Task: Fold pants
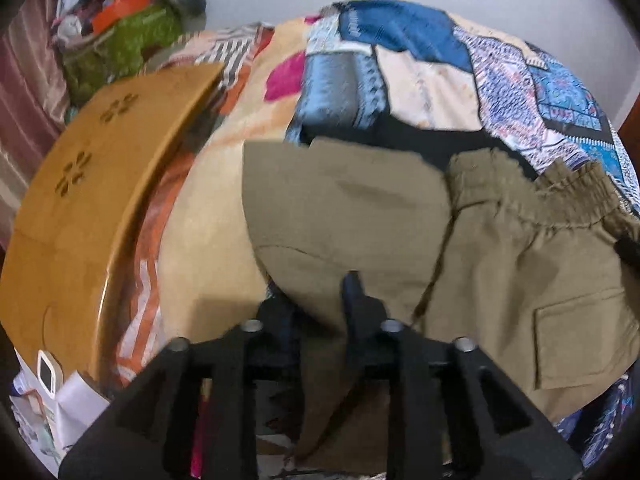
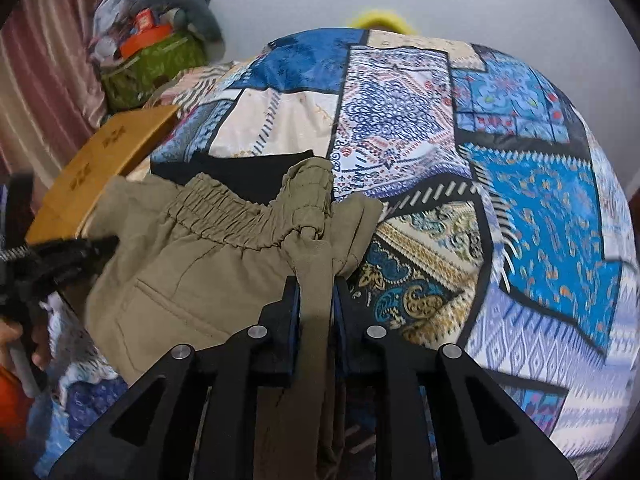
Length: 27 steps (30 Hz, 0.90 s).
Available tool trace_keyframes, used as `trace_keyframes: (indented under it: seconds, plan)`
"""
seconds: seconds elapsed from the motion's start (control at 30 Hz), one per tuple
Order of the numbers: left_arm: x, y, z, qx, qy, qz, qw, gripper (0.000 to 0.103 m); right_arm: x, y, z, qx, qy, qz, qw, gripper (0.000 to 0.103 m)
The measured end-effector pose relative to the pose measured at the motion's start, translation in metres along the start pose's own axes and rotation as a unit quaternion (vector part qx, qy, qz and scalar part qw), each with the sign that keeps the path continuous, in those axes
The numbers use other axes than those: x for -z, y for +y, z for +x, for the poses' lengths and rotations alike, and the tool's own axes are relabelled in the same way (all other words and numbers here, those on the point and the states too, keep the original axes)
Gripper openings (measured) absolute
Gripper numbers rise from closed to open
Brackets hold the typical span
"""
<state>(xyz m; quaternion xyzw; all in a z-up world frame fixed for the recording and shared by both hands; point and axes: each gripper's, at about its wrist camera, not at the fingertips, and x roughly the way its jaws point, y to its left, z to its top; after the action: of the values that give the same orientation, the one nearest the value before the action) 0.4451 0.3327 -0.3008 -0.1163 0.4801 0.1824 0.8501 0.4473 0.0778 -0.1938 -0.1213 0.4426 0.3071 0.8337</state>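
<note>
khaki pants (image 2: 192, 264) run between both jaws: right gripper (image 2: 316, 300) and left gripper (image 1: 316, 300) each clench fabric; only the left view shows the cargo pocket flap (image 1: 576, 312).

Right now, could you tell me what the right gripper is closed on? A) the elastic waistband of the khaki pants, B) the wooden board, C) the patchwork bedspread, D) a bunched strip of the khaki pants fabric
D: in the right wrist view the right gripper pinches a bunched strip of the khaki pants between its fingers, just below the gathered waistband, with the patchwork bedspread lying underneath.
</note>
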Motion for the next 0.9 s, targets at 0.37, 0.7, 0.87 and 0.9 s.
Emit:
trace_keyframes:
  seconds: [0.37, 0.7, 0.87, 0.9]
  plan:
    - [0.030, -0.012, -0.084, -0.011, -0.004, 0.065, 0.9978, 0.059, 0.025, 0.008, -0.090, -0.033, -0.050, 0.013, 0.998, 0.028]
    - [0.076, -0.035, -0.299, 0.042, -0.188, 0.072, 0.9785, 0.077, 0.060, 0.055, -0.269, -0.026, -0.215, -0.040, 0.975, 0.028]
    - [0.113, -0.034, -0.394, 0.065, -0.269, 0.063, 0.9590, 0.077, 0.085, 0.076, -0.340, -0.024, -0.281, -0.058, 0.958, 0.028]
    - [0.123, -0.034, -0.414, 0.072, -0.287, 0.063, 0.9531, 0.077, 0.090, 0.080, -0.353, -0.025, -0.292, -0.058, 0.954, 0.028]
